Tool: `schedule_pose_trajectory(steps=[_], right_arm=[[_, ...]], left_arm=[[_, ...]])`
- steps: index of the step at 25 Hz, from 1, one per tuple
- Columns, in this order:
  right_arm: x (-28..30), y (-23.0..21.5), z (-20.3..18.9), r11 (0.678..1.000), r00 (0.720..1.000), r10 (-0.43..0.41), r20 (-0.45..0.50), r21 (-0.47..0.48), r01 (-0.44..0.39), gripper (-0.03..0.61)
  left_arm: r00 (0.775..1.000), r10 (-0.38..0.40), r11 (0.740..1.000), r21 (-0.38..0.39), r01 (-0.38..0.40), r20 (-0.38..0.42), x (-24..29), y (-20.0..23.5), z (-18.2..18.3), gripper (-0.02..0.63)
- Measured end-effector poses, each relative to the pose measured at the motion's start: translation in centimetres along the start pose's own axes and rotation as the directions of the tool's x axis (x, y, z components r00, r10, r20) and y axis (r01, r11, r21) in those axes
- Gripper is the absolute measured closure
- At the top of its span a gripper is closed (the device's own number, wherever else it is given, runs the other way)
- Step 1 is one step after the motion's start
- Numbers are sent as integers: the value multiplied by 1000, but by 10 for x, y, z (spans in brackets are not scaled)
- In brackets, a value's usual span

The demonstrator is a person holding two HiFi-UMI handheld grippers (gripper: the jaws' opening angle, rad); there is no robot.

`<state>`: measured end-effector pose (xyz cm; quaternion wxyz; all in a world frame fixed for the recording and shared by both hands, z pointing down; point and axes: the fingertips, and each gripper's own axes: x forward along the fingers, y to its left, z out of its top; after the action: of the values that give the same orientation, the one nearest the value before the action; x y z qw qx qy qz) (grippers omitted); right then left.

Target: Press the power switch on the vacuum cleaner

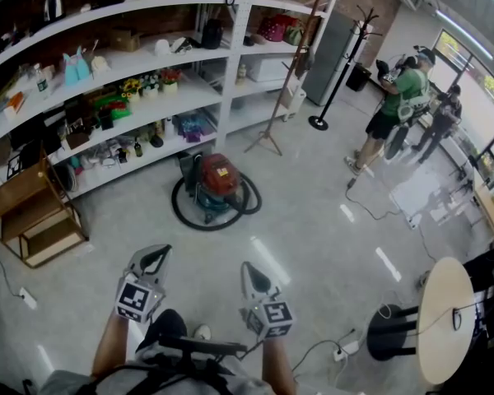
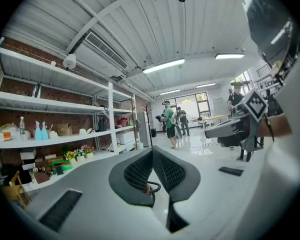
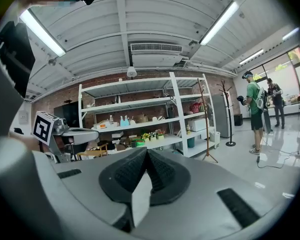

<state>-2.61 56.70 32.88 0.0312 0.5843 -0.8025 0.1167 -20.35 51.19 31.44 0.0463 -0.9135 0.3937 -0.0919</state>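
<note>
Left gripper (image 1: pixel 151 260) and right gripper (image 1: pixel 251 271): both tongs pressed together, nothing pinched, held well short of the vacuum cleaner (image 1: pixel 216 183), judged a carry pose for the approach. Vacuum cleaner on the floor straight ahead, hose (image 1: pixel 179 211) looped round it. White shelving (image 1: pixel 230 97) just behind it. Power switch too small to pick out
</note>
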Motion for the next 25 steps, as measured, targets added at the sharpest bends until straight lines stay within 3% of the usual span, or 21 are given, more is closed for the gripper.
schedule_pose_trajectory(steps=[10, 25], right_arm=[[26, -20, 1, 1000, 1000, 4, -11, 4, -4, 569], [150, -52, 44, 1000, 1000, -9, -11, -9, 9, 568]], left_arm=[[1000, 10, 1000, -22, -10, -9, 31, 12, -6, 604], [999, -32, 999, -19, 32, -17, 132, 102, -3, 604]])
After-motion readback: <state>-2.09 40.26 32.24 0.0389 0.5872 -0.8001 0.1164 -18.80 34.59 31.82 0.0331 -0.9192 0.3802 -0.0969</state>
